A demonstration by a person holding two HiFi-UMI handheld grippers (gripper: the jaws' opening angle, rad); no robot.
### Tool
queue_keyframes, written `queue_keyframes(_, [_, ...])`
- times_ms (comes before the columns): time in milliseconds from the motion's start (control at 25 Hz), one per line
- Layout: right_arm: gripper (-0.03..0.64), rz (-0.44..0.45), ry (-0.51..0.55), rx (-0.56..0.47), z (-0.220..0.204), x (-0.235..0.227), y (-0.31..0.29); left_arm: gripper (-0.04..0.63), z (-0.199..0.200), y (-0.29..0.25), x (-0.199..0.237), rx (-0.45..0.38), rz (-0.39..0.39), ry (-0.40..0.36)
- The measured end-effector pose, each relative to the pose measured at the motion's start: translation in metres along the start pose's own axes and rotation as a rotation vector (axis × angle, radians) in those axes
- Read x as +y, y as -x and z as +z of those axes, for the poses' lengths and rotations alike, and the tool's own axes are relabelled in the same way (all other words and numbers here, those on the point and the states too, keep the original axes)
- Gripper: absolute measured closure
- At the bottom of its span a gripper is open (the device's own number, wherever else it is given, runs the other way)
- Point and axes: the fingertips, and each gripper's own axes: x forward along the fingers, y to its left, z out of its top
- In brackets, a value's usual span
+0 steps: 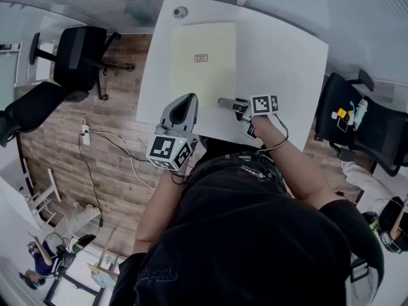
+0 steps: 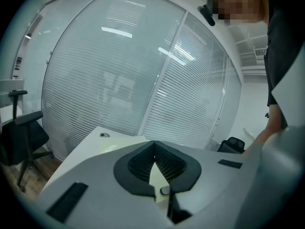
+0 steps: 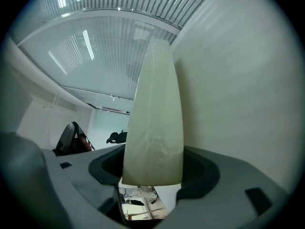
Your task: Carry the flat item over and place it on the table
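The flat item is a pale yellow sheet lying on the white table, its near edge close to me. My right gripper is at the sheet's near right corner. In the right gripper view its jaws stand wide apart and the sheet runs between them, with no pad seen pressing on it. My left gripper hovers by the sheet's near left corner. In the left gripper view its tips meet, and the sheet and table lie beyond them.
A round cable grommet sits at the table's far left corner. Black office chairs stand left and right of the table. A power strip with cables lies on the wood floor. A glass wall with blinds runs behind the table.
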Motion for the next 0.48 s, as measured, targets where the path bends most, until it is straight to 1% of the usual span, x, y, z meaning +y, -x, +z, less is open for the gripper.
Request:
queue_keyframes(240, [0.295, -0.074, 0.049, -0.003, 0.006, -0.011, -0.002, 0.581, -0.003, -0.004, 0.005, 0.012, -0.004, 0.009])
queue_keyframes(400, [0.282, -0.156, 0.094, 0.004, 0.007, -0.022, 0.001, 0.581, -0.005, -0.004, 0.003, 0.015, -0.007, 0.010])
queue_keyframes(480, [0.277, -0.215, 0.133, 0.002, 0.009, -0.028, 0.003, 0.581, -0.005, -0.004, 0.003, 0.015, -0.006, 0.009])
